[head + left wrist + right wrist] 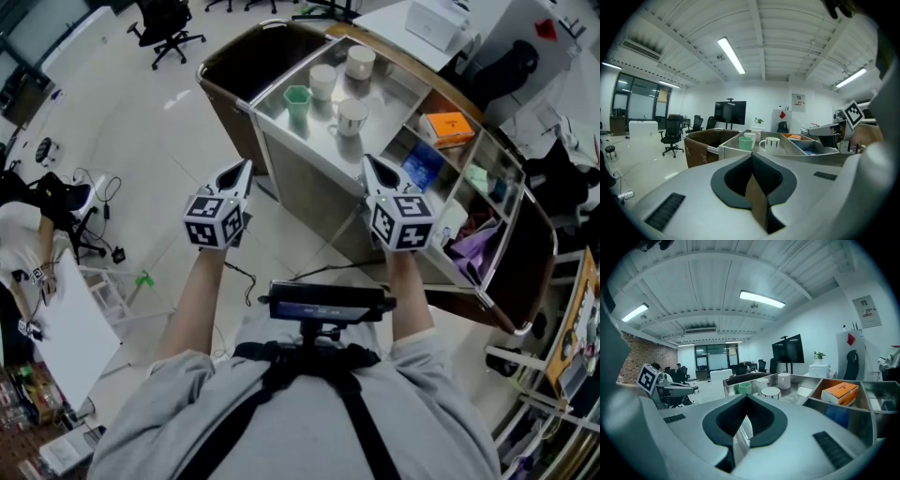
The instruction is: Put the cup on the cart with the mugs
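Green cup [297, 97] is standing upright on the steel top of the cart [398, 89], at the left end of the tray. Three white mugs [322, 80] are right by it: two farther back, plus a striped one [351, 116] just to its right. None of them look like they touch the cup.

Both forearms are stretched straight out from the body, side by side and roughly parallel, marker cubes on top. Both claws tip slightly down toward the cart.

The left claw [246, 165] hangs over the floor [150, 141], just off the cart's near-left corner. Its own view shows the jaws pressed together with nothing in between.

The right claw [367, 159] is at the cart's near edge, short of the mugs. Its jaws are closed too, and empty.

An orange box [448, 127] sits in a compartment to the right, and a brown bin [253, 56] hangs off the cart's far-left end.
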`<state>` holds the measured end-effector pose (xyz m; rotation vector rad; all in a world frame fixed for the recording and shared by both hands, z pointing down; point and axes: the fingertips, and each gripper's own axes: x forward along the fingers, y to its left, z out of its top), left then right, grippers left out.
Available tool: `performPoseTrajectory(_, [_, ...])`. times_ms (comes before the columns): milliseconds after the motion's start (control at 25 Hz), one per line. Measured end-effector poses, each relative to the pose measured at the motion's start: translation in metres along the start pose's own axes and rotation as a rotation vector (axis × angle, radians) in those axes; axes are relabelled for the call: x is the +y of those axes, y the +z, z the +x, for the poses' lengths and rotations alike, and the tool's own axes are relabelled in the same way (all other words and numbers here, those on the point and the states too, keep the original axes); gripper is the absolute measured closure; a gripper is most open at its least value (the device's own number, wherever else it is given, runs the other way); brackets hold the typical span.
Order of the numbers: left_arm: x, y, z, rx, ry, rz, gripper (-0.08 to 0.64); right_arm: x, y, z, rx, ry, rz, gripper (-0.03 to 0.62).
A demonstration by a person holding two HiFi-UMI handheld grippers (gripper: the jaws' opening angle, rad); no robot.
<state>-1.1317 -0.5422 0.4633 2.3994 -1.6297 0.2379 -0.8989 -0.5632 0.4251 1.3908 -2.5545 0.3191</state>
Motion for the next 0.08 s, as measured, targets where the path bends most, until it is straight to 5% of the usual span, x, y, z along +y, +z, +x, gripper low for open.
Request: performPoseTrajectory(80, [0.0009, 0.0016, 0.0018, 0.001, -0.001, 0.008, 0.558, -0.0015, 0.0023, 0.0007, -0.007, -0.004, 0.000, 0.584])
